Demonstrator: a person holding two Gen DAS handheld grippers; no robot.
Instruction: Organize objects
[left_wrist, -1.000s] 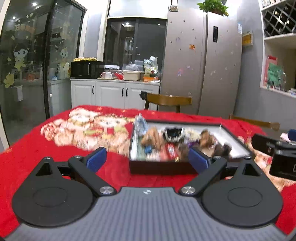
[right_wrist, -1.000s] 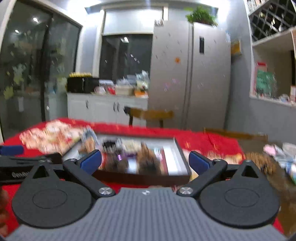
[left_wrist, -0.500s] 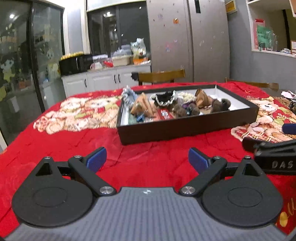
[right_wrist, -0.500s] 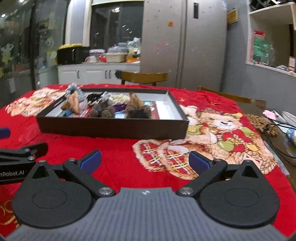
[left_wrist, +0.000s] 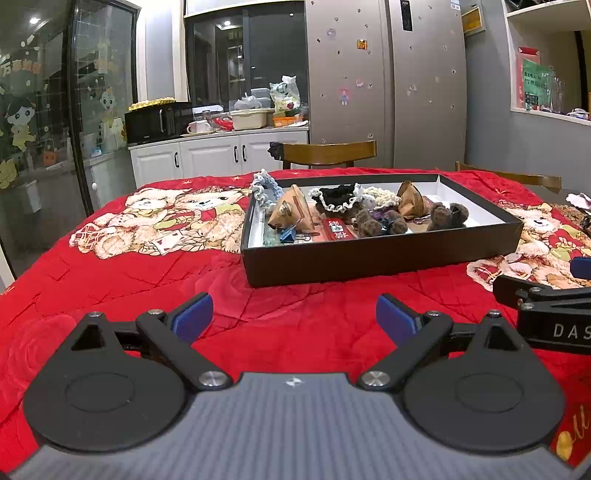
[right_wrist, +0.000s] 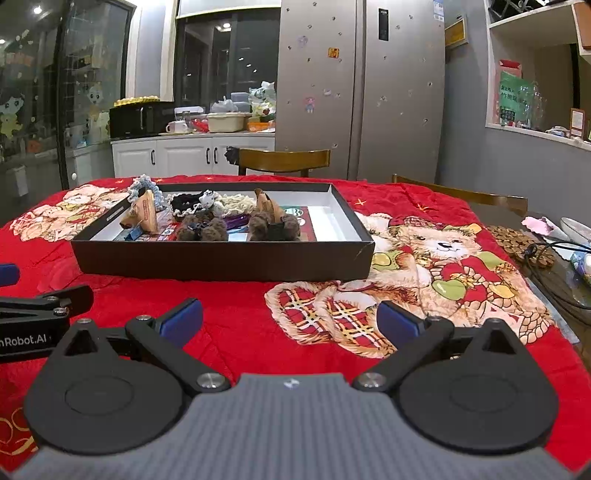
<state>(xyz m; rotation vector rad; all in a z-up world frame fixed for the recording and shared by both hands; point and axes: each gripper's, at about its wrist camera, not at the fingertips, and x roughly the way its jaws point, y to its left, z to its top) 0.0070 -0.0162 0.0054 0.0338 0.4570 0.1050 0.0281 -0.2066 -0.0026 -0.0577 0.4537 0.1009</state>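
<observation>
A shallow black box with a white inside sits on the red bear-print blanket; it also shows in the right wrist view. It holds brown plush bears, a black frilly scrunchie, a tan pouch, a blue binder clip and other small items. A blue-grey scrunchie hangs over its far left corner. My left gripper is open and empty, short of the box. My right gripper is open and empty, near the box's front right corner.
Wooden chairs stand at the table's far side. A woven coaster, cables and dishes lie off the blanket at the right edge. Kitchen counter and fridge are behind.
Both grippers have pulled back and lowered from right at the box to the blanket in front of it. Jaws stayed open.
</observation>
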